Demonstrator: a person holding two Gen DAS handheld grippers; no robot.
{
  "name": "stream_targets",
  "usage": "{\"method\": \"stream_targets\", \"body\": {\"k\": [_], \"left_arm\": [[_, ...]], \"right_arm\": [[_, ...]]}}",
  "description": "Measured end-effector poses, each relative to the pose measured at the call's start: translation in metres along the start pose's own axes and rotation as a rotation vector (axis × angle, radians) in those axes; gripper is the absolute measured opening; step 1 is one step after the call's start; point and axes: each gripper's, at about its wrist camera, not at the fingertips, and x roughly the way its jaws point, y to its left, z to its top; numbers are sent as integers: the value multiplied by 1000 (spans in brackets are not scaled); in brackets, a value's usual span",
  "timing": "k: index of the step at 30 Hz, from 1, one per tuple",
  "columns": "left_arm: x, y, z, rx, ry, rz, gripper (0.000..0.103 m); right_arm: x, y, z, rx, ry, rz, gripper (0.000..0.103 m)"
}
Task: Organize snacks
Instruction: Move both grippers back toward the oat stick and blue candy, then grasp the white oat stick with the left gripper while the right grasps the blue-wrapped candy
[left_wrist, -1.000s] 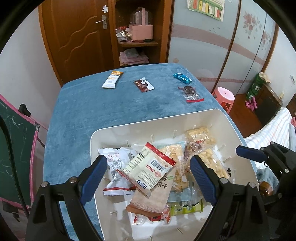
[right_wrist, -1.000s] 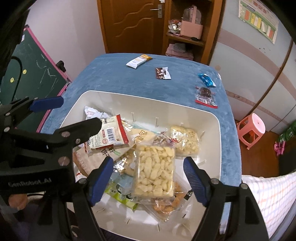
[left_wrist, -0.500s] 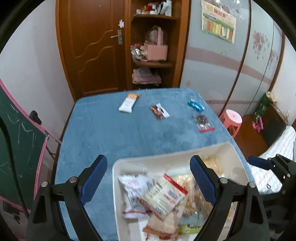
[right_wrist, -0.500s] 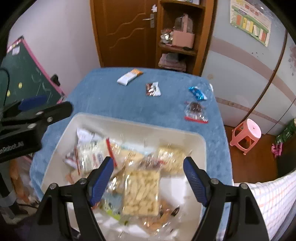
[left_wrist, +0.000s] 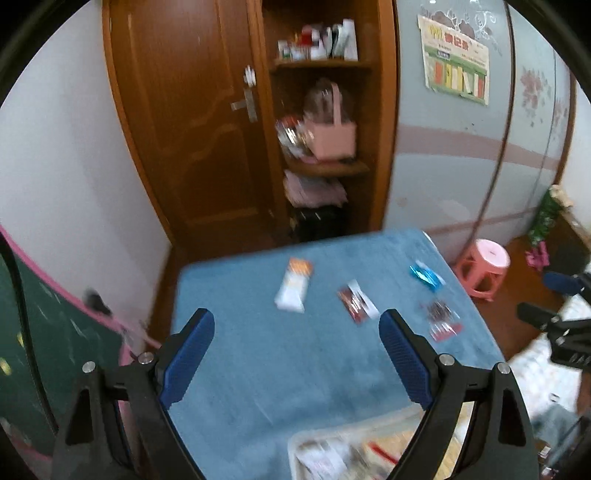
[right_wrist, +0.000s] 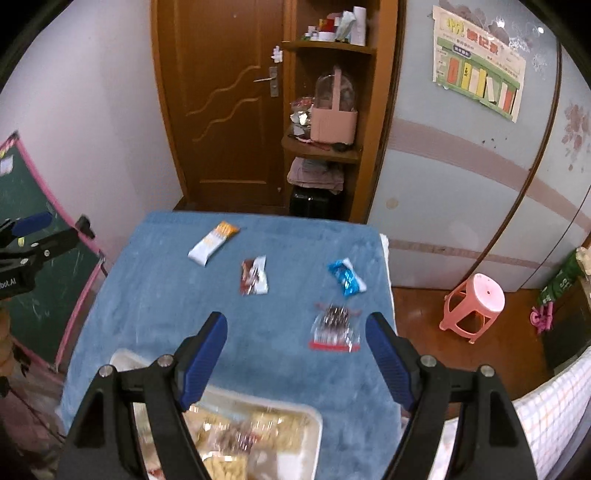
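Brown wooden door (right_wrist: 229, 110), pink basket (right_wrist: 334, 123) on corner shelf (right_wrist: 325, 149), wall poster (right_wrist: 480, 61), pink plastic stool (right_wrist: 474, 304), green chalkboard (right_wrist: 33, 284)

My left wrist camera looks forward and steeply down from above the near end of the blue-covered table (left_wrist: 295, 369), set toward its left; my right wrist camera looks the same way from farther right. Both share the tabletop, the four loose snack packets (right_wrist: 254, 276), the wooden door (left_wrist: 192, 129) and the shelf (right_wrist: 325, 147).
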Motion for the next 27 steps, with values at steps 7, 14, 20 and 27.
{"method": "stream_targets", "body": {"k": [7,14,20,27], "left_arm": [[56,5,79,24,-22,137,90],[174,26,113,-27,147,136,90],[287,27,84,-15,339,60,90],[363,8,36,4,475,34,90]], "right_arm": [[48,-42,75,80,45,-8,78],[137,-76,111,121,128,-74,78],[231,-99,98,169,271,-20,78],[314,-91,57,100,445,-32,78]]}}
